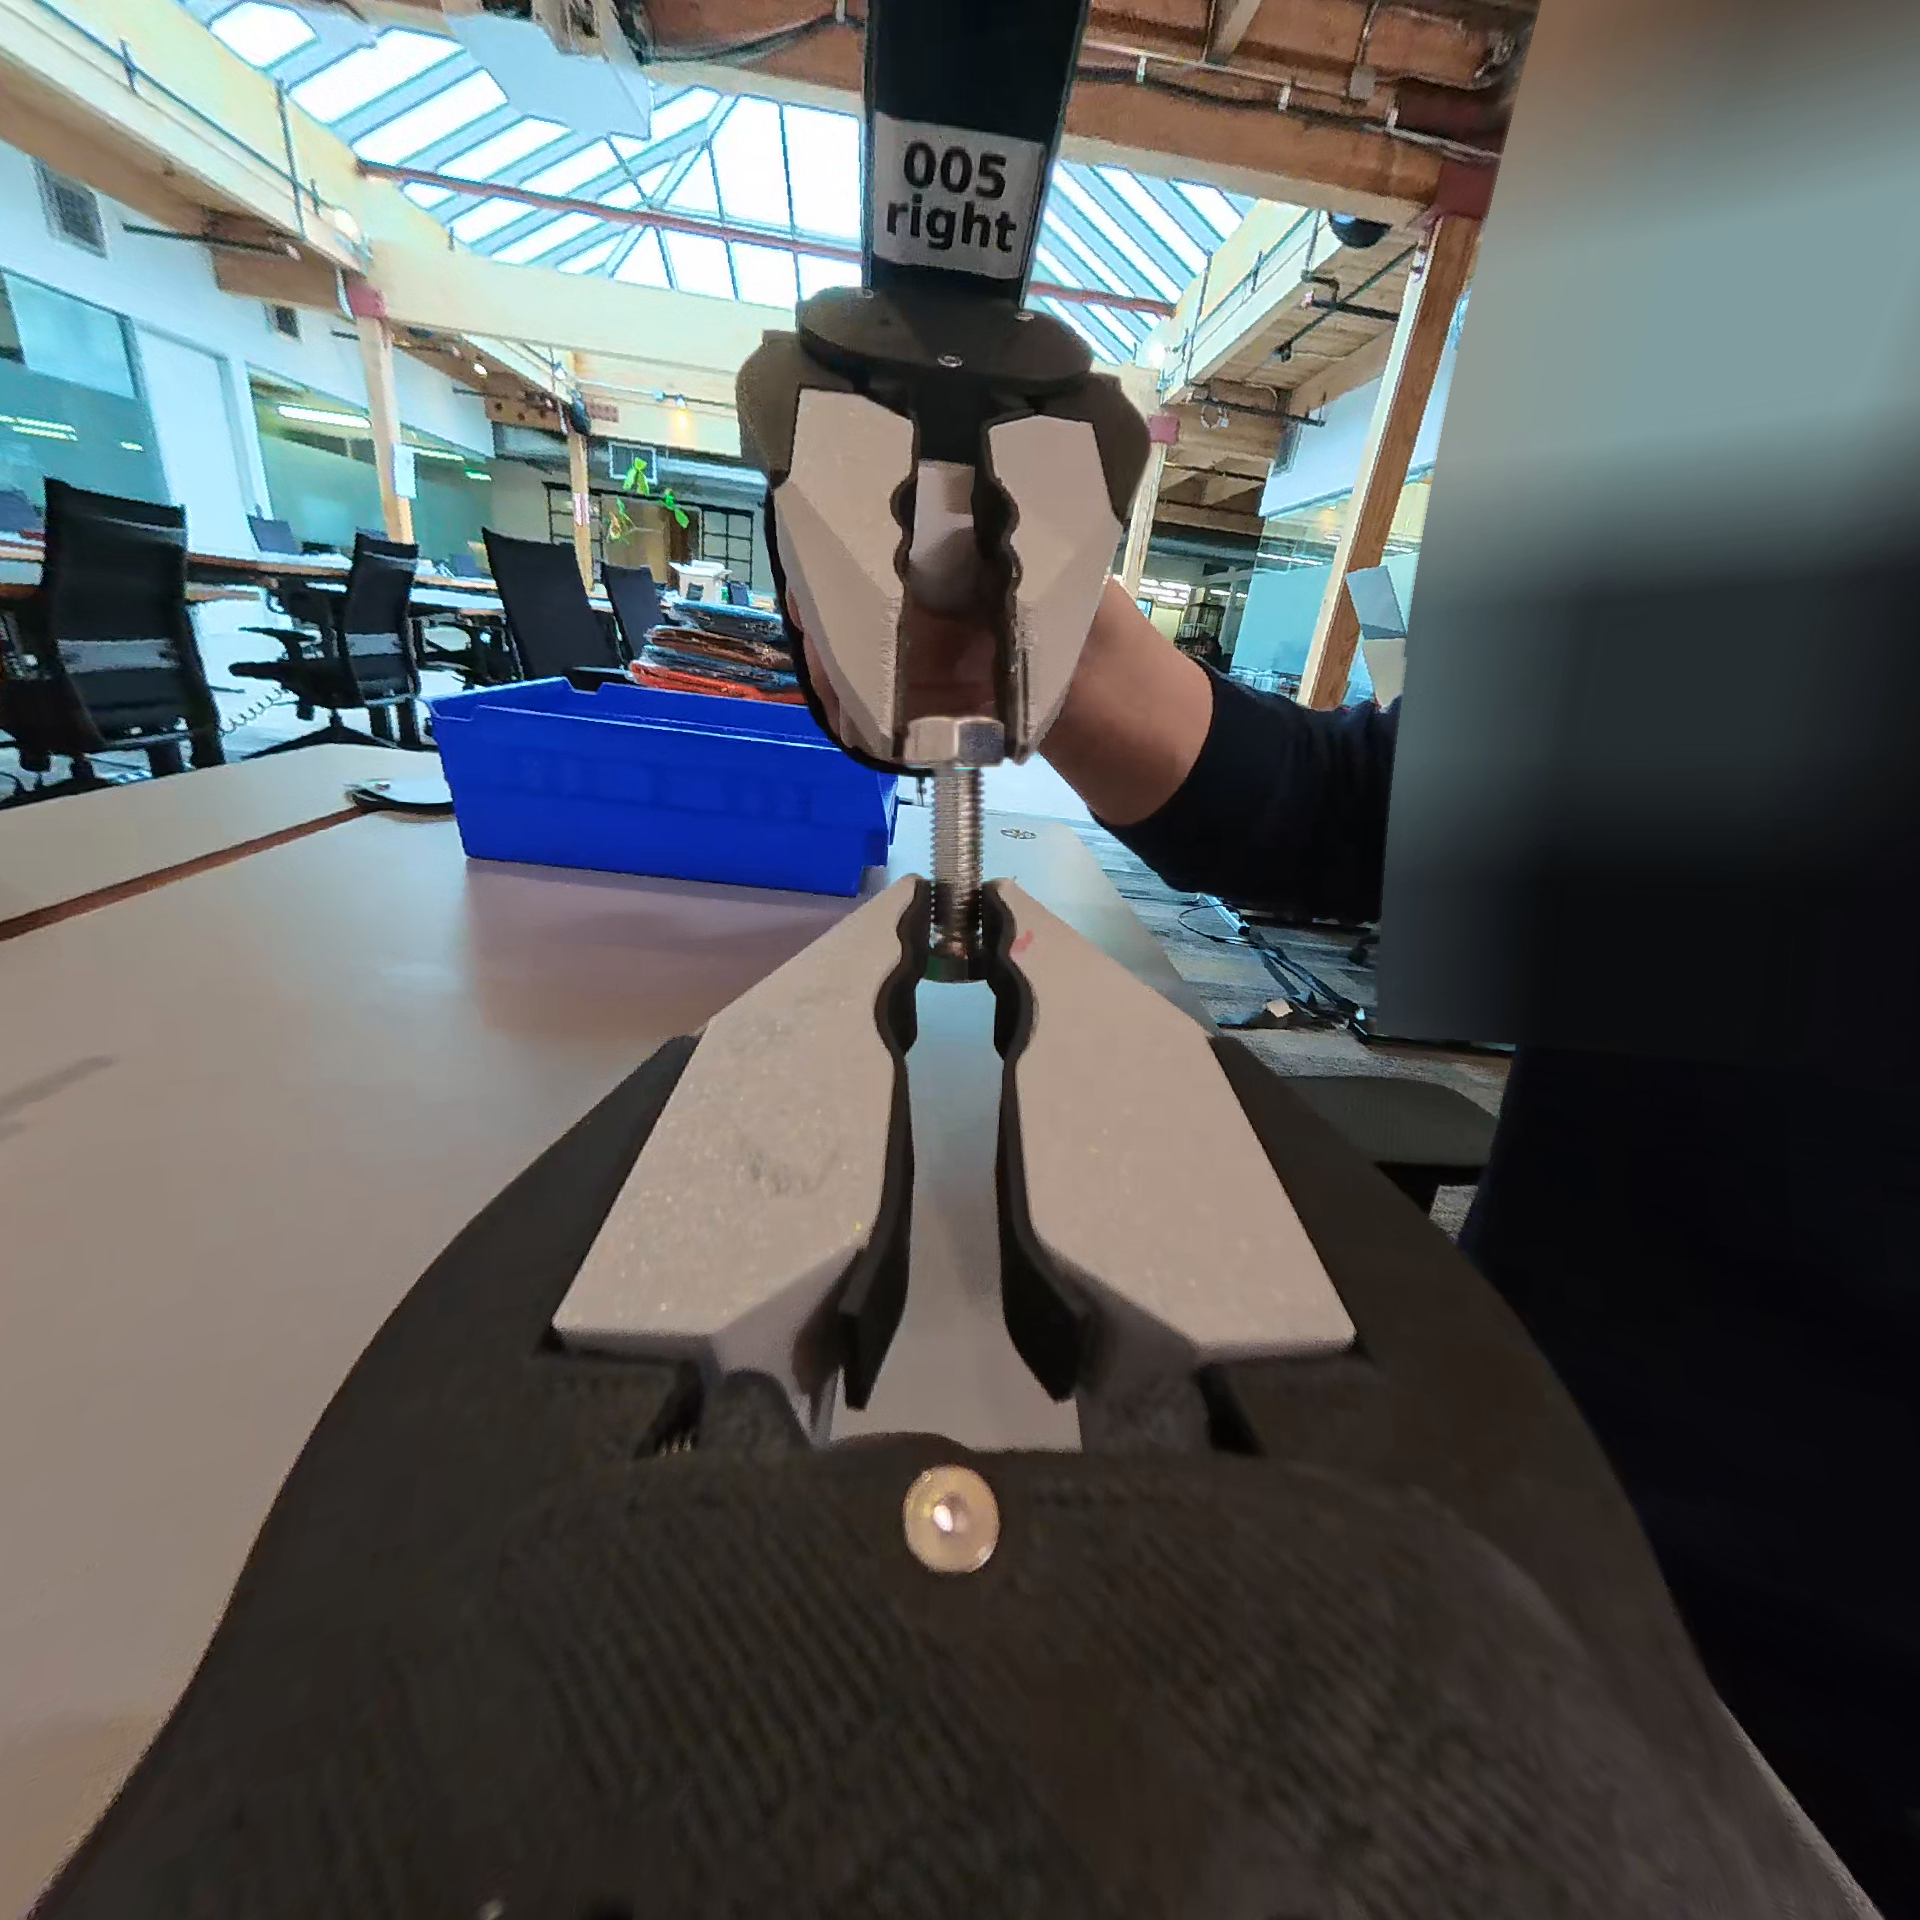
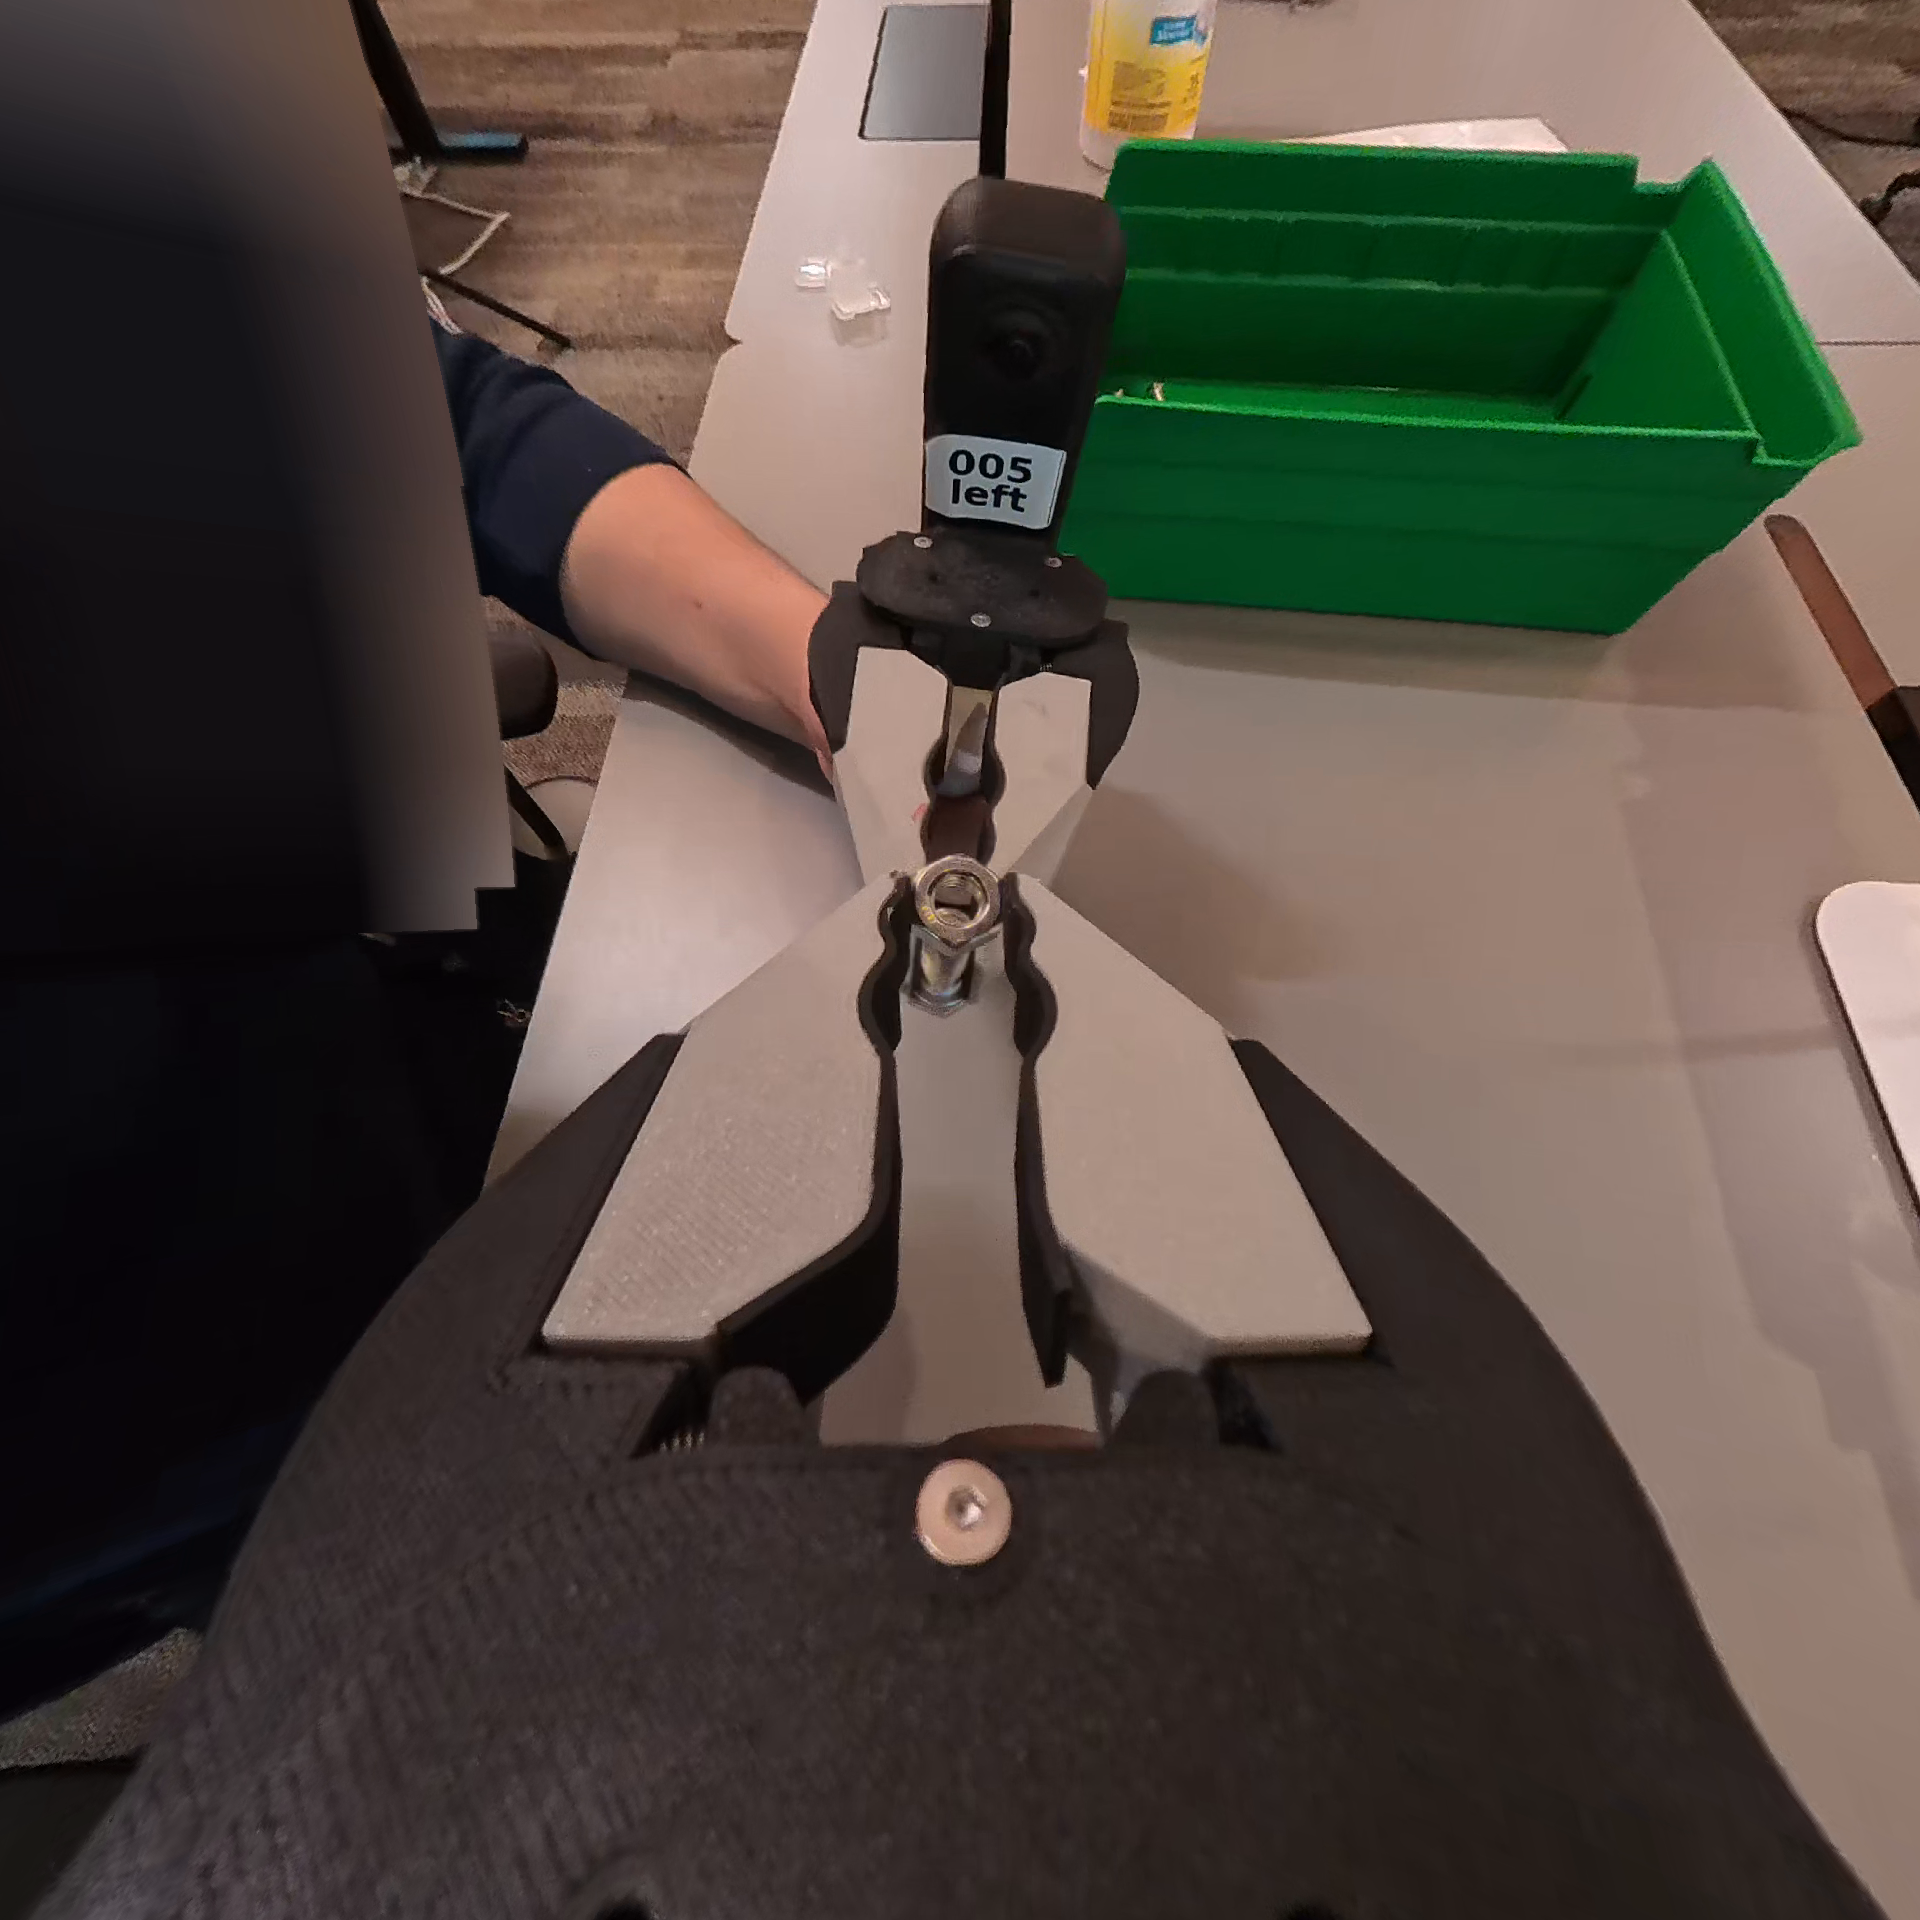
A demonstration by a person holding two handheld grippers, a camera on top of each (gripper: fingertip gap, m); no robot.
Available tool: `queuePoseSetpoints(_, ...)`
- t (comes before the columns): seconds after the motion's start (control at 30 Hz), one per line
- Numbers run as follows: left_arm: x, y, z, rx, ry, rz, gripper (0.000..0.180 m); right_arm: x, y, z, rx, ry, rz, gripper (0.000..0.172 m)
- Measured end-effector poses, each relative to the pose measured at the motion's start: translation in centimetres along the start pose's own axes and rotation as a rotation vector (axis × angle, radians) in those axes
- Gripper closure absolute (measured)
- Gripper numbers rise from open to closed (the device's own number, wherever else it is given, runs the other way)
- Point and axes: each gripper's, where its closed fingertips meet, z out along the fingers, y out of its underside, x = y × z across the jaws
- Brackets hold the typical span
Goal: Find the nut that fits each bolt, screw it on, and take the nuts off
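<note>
Left tongs (image 1: 954, 914) grip bolt (image 1: 958, 831); right tongs (image 2: 951, 914) grip nut (image 2: 952, 902).

We're in a big open-plan office: rows of black office chairs (image 1: 125, 613) at long desks (image 1: 260, 566), skylights (image 1: 644, 135) overhead, exposed wooden beams (image 1: 1382, 457).

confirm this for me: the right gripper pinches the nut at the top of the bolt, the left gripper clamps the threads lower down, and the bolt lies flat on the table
Not quite. The bolt is not lying flat on the table: the left wrist view shows it upright. The rest holds: the right gripper pinches the nut at the top and the left gripper clamps the threads lower down.
</note>
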Motion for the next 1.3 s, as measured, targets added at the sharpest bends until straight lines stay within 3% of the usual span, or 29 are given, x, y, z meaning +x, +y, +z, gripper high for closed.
queuePoseSetpoints(0.53, 0.4, -0.8, 0.0, 0.020, -0.036, 0.084, 0.173, -0.5, -0.5, -0.2, -0.035, -0.025, 0.006, 0.158)
queuePoseSetpoints(1.03, -0.7, 1.4, 0.3, -0.128, -0.114, 0.140, 0.173, 0.1, 1.9, 0.1, -0.210, -0.031, 0.001, 0.157)
queuePoseSetpoints(1.3, -0.3, 1.3, 0.5, -0.107, -0.089, 0.118, 0.174, -0.4, 0.6, 0.0, -0.106, -0.067, 0.018, 0.151)
